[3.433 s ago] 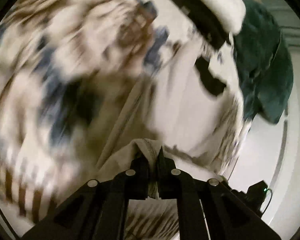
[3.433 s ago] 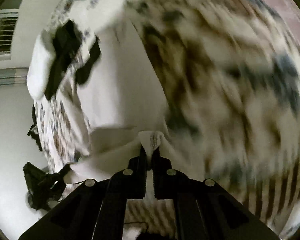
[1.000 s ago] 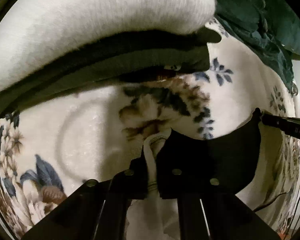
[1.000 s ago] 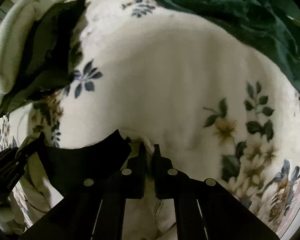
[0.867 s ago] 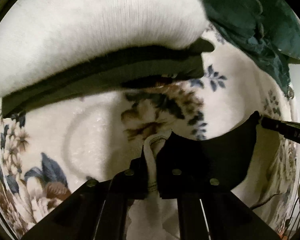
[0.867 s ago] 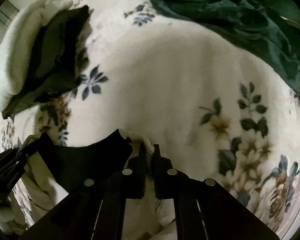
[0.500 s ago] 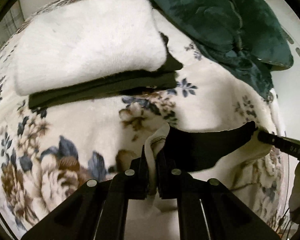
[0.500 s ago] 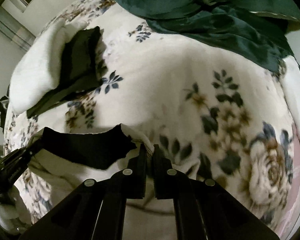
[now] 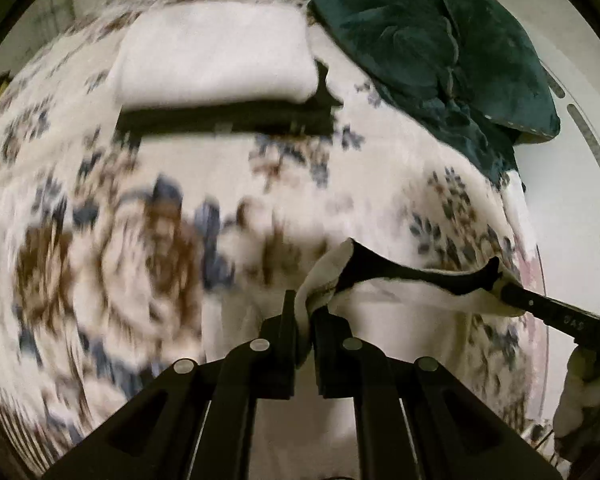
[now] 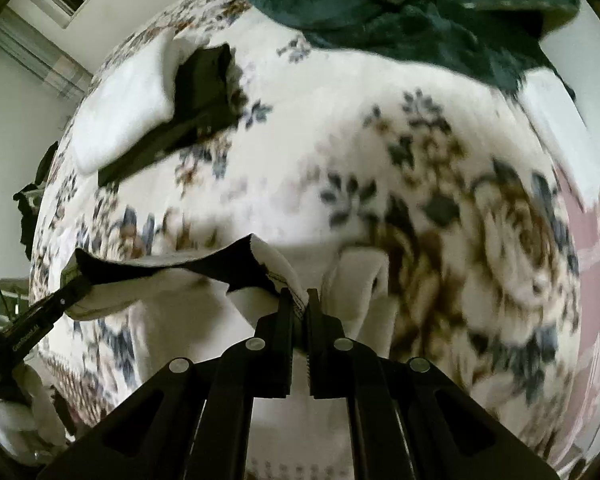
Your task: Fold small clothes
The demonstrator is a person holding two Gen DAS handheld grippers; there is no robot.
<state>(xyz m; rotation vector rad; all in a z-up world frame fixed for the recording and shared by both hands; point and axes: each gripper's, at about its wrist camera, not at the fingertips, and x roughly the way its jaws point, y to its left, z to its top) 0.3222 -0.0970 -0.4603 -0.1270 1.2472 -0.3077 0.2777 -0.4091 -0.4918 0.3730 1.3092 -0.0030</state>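
A small cream garment with a black inner panel (image 9: 404, 280) hangs stretched between my two grippers above the floral blanket (image 9: 140, 220). My left gripper (image 9: 304, 312) is shut on one top corner of it. My right gripper (image 10: 300, 300) is shut on the other corner; the garment (image 10: 172, 276) spreads left from it. The right gripper's fingers (image 9: 548, 312) show at the right edge of the left wrist view, and the left gripper's fingers (image 10: 48, 308) at the left edge of the right wrist view.
A folded stack, a white garment (image 9: 216, 56) on a dark one (image 9: 228, 120), lies at the far side of the blanket; it also shows in the right wrist view (image 10: 120, 100). A dark green velvet cloth (image 9: 440, 52) is heaped at the far right. White walls stand behind.
Both grippers have lifted and pulled back from the blanket with the garment still held. The folded stack and green cloth now look farther away. The garment's top edge is stretched flatter.
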